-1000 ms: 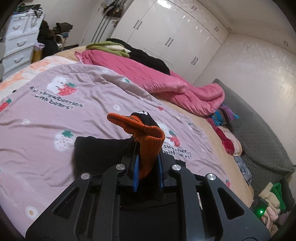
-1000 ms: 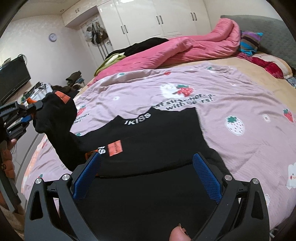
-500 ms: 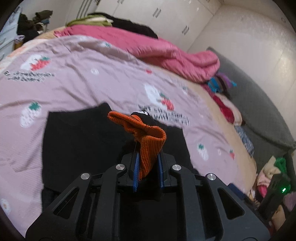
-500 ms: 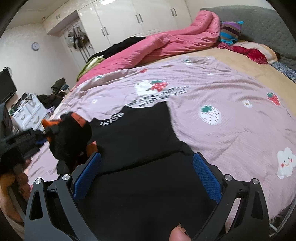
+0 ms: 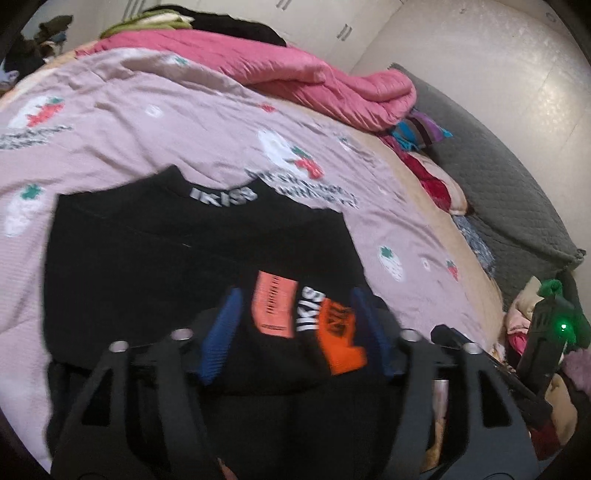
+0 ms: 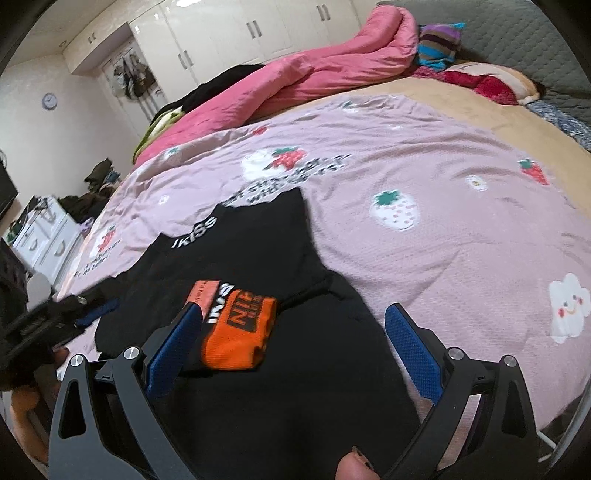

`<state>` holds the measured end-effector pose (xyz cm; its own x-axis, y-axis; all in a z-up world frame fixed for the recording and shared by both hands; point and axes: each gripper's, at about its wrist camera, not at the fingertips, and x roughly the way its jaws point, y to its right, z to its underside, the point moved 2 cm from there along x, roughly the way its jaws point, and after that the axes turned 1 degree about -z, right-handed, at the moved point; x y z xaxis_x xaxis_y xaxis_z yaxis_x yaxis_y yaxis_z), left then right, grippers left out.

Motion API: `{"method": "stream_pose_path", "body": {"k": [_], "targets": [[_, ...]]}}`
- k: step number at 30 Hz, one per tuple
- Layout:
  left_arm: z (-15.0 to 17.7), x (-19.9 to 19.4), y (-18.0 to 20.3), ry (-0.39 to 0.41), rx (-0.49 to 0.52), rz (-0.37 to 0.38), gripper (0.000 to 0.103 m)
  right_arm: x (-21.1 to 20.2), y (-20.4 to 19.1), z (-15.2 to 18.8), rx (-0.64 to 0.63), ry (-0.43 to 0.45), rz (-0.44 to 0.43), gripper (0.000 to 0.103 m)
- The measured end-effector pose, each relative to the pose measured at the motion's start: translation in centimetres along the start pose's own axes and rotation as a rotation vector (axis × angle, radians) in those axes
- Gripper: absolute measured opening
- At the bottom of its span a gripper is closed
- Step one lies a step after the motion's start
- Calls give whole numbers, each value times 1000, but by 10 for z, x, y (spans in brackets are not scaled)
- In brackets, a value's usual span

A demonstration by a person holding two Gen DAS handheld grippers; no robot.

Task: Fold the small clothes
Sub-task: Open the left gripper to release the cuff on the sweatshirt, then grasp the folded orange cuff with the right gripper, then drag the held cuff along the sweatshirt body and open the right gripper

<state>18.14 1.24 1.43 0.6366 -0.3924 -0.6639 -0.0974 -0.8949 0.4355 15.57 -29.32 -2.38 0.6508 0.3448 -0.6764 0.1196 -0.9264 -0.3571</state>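
Note:
A black sweater (image 5: 155, 251) with a white "IKISS" collar lies flat on the pink strawberry bedspread (image 5: 155, 122); it also shows in the right wrist view (image 6: 258, 251). Its sleeve with the orange cuff (image 5: 341, 341) lies folded across the body, next to a salmon label (image 5: 275, 304). My left gripper (image 5: 295, 334) is open, its blue pads either side of the cuff without pinching it. My right gripper (image 6: 295, 354) is open and empty over the sweater's lower part, with the orange cuff (image 6: 240, 334) just inside its left pad. The left gripper (image 6: 55, 321) shows at the left edge.
A pink quilt (image 6: 295, 74) and dark clothes are piled at the bed's far side. Pillows (image 6: 491, 81) and a grey headboard (image 6: 517, 33) lie to the right. A white dresser (image 6: 44, 240) stands off the left side. White wardrobes (image 6: 240, 33) line the back wall.
My left gripper carried the orange-cuffed sleeve across the sweater's body, then opened and let it go. The sleeve now lies flat. My right gripper stayed open and moved little.

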Motion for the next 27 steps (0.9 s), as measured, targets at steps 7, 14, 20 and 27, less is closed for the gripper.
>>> {"method": "stream_pose_path", "body": {"k": [7, 14, 20, 27], "targets": [[2, -35, -54, 47, -58, -186, 88, 49, -29, 11, -34, -104, -72, 98], [8, -61, -95, 72, -130, -247, 93, 86, -29, 6, -30, -143, -30, 73], [13, -77, -118, 98, -182, -267, 93, 94, -32, 10, -52, -157, -59, 9], [11, -86, -133, 114, -212, -283, 93, 60, -63, -10, -177, -64, -158, 8]]}}
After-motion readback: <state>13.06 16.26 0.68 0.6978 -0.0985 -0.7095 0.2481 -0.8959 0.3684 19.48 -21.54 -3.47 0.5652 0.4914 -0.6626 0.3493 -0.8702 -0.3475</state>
